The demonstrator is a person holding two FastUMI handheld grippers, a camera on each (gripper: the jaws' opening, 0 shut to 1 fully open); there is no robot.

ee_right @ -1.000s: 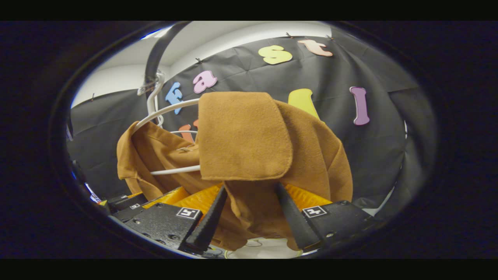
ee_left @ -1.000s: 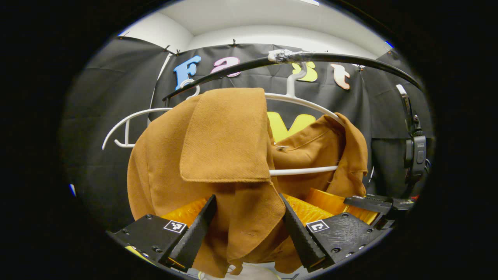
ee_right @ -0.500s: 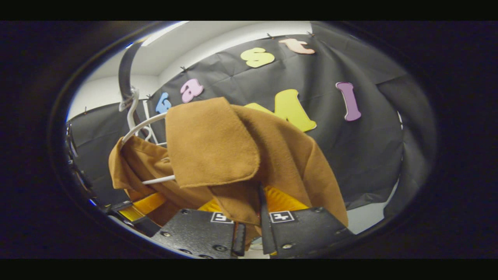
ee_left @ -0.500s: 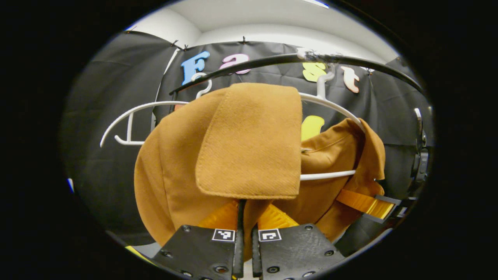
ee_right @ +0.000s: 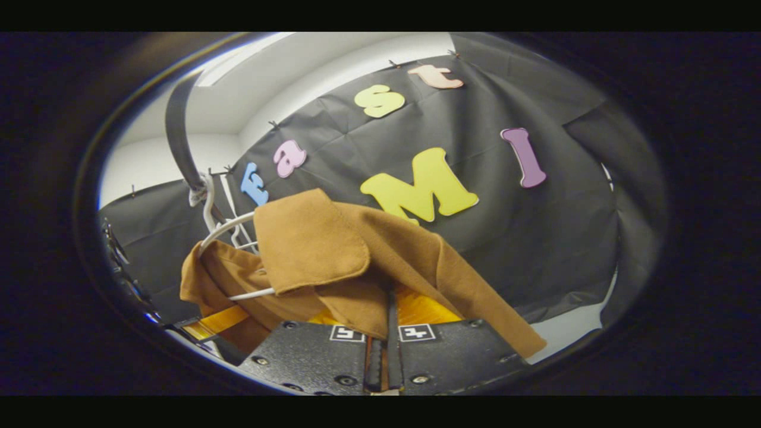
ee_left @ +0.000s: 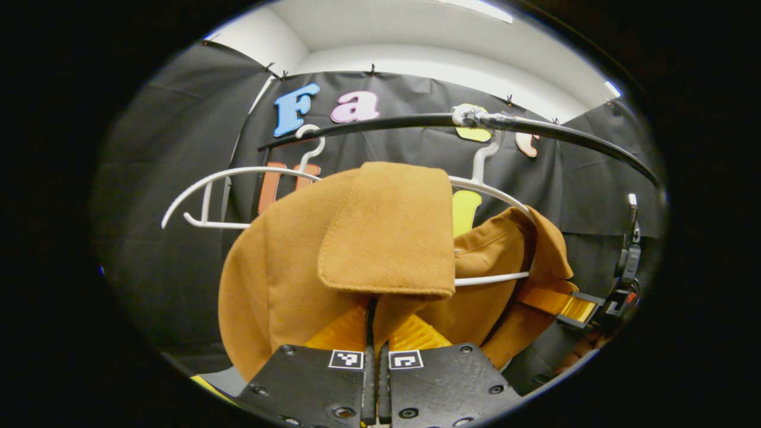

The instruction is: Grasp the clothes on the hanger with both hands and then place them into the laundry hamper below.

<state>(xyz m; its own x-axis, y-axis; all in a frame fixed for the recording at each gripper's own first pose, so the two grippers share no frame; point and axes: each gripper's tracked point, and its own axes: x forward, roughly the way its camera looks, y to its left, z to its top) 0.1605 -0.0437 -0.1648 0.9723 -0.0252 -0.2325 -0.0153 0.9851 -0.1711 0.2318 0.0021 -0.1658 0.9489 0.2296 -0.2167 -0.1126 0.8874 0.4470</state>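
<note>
One brown garment (ee_left: 285, 279) hangs on a white hanger (ee_left: 493, 196) under a black rail (ee_left: 386, 122), its lower part hidden behind both grippers. Left gripper (ee_left: 373, 333) and right gripper (ee_right: 389, 321) are clenched on its fabric; a second ago both were spread. Left gripper view shows a second, bare hanger (ee_left: 202, 190)
</note>
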